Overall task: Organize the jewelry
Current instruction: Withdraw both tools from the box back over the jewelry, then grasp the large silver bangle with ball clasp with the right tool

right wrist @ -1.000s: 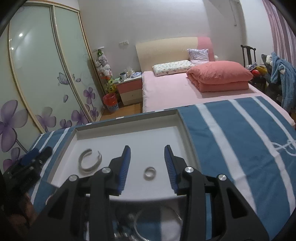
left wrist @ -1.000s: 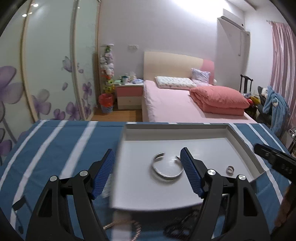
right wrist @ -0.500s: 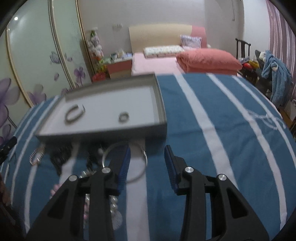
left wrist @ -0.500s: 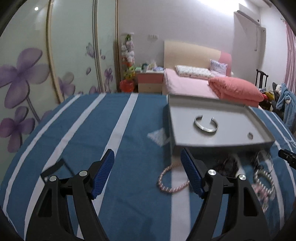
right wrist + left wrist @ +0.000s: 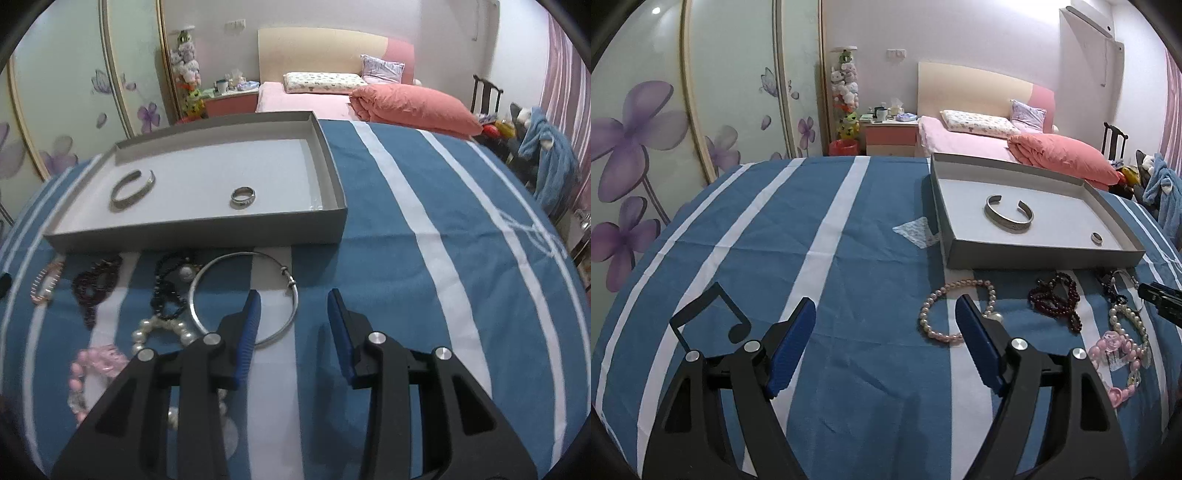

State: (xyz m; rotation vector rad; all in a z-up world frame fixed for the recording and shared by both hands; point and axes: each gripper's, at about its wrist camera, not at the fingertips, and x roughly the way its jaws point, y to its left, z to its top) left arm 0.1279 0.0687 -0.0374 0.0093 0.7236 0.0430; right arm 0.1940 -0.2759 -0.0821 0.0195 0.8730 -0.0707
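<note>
The thin silver hoop bangle (image 5: 243, 297) lay flat on the blue-and-white striped cloth (image 5: 388, 266) before the shallow grey tray (image 5: 195, 230), seemingly nearest the right gripper (image 5: 293, 319), whose half-parted, empty jaws had just narrowed, left fingertip (image 5: 251, 314) over its rim.

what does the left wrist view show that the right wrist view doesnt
Left wrist only: the black music-note print on the cloth, and the whole pink pearl bracelet.
Right wrist only: the large silver hoop bangle and the black bead strand.
Both: the grey tray, with the silver cuff and ring inside, and the dark red beads.
</note>
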